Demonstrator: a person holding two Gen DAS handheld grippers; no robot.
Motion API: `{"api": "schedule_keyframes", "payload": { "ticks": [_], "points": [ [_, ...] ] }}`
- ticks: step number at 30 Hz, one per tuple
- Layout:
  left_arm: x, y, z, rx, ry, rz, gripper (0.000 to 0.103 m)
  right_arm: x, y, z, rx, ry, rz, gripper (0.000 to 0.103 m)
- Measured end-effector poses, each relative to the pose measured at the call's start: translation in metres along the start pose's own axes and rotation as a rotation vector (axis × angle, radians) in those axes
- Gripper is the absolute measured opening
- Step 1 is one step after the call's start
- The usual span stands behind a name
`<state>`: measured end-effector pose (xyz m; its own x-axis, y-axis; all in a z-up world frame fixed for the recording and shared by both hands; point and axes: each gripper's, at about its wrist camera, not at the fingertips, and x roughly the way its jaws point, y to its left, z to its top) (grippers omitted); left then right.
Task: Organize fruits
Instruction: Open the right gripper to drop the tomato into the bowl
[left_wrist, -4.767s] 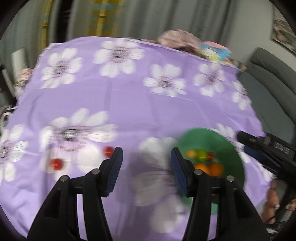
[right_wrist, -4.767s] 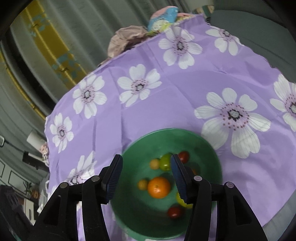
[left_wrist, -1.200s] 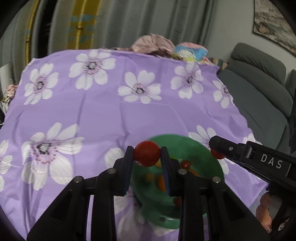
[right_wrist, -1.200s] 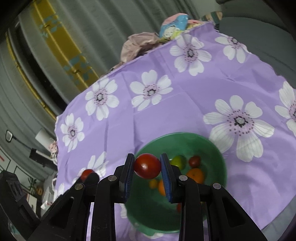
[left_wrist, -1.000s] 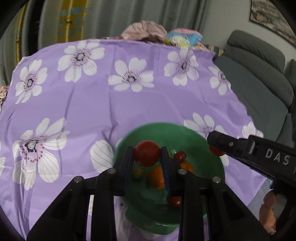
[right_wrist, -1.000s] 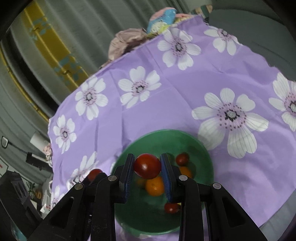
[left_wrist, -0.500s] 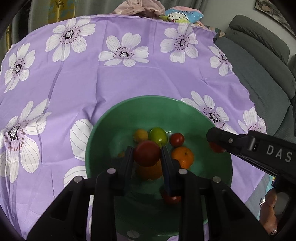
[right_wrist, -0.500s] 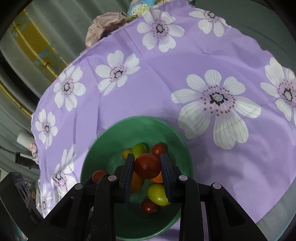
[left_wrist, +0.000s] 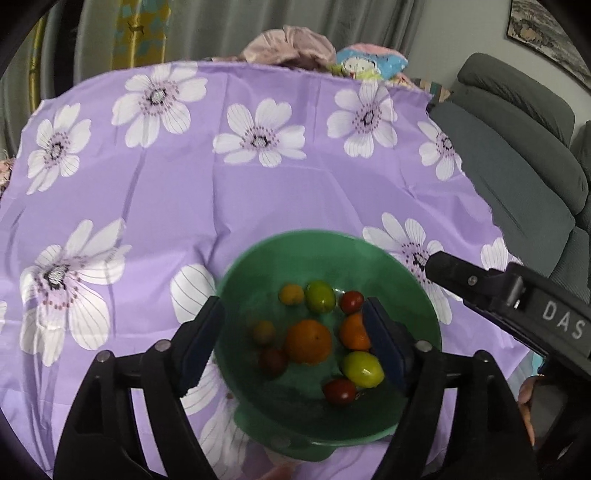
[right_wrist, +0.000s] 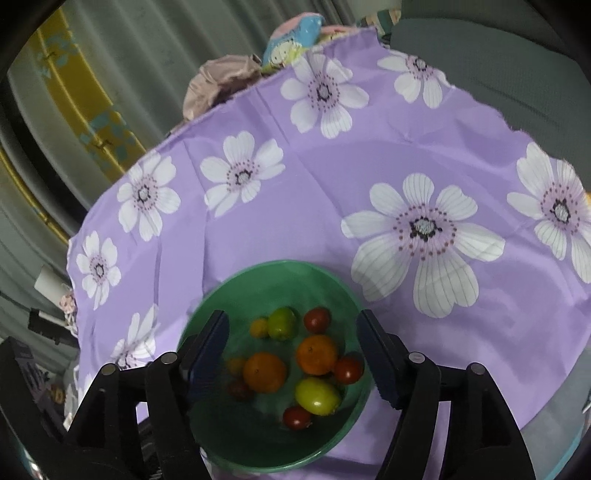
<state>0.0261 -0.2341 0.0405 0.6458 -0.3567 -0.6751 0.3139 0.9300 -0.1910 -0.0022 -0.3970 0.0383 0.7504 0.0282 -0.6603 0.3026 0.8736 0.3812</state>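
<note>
Left wrist view: left gripper (left_wrist: 295, 334) fingers just sprung apart, empty, above green bowl (left_wrist: 413, 280) of fruits (left_wrist: 308, 340) on purple-clothed bench (left_wrist: 221, 192), right wrist view: right gripper (right_wrist: 293, 358) fingers likewise just parted, empty, over same bowl (right_wrist: 266, 275).

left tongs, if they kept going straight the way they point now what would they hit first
Probably the large orange in the green bowl. The left tongs stand open over the fruit with nothing between them. Depth is unclear, so the dark red tomato beside it could come first.
</note>
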Motion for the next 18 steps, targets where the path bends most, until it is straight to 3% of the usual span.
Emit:
{"api": "schedule_keyframes", "payload": {
  "ticks": [18],
  "points": [
    [-0.023, 0.010, -0.002, -0.008, -0.049, 0.011, 0.078, -0.008, 0.008, -0.003, -0.033, -0.024, 0.013, 0.074]
  ]
}}
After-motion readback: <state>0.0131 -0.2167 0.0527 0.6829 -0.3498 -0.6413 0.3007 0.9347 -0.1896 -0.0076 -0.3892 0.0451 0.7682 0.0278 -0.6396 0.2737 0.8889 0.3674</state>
